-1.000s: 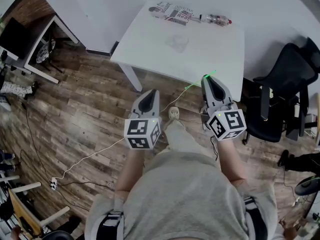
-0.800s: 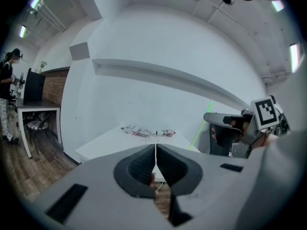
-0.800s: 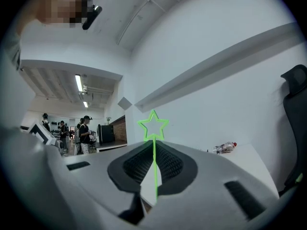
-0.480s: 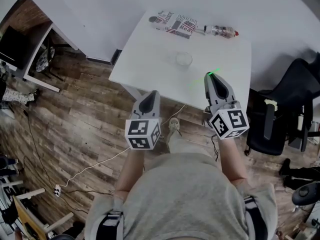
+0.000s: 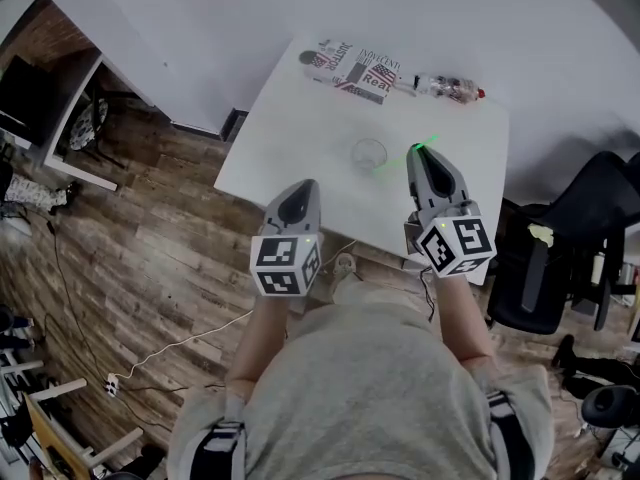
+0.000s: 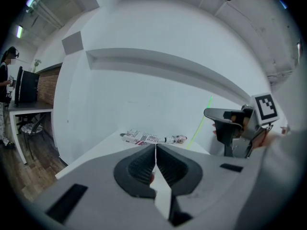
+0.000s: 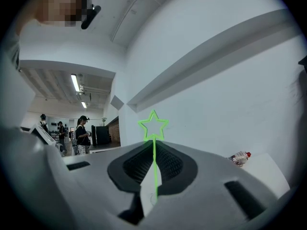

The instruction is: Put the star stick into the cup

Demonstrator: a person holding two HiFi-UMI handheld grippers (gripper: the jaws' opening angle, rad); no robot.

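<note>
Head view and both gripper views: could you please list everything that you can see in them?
table: one, white, against the wall.
cup: one, clear, standing mid-table.
magazine: one, red, black and white print, table's far edge.
bottle: one, clear with red cap, lying beside the magazine.
office chair: one, black, right of the table.
star stick: one, green, clamped in the right gripper.
left gripper: one, grey, jaws together, empty.
right gripper: one, grey, shut on the star stick.
</note>
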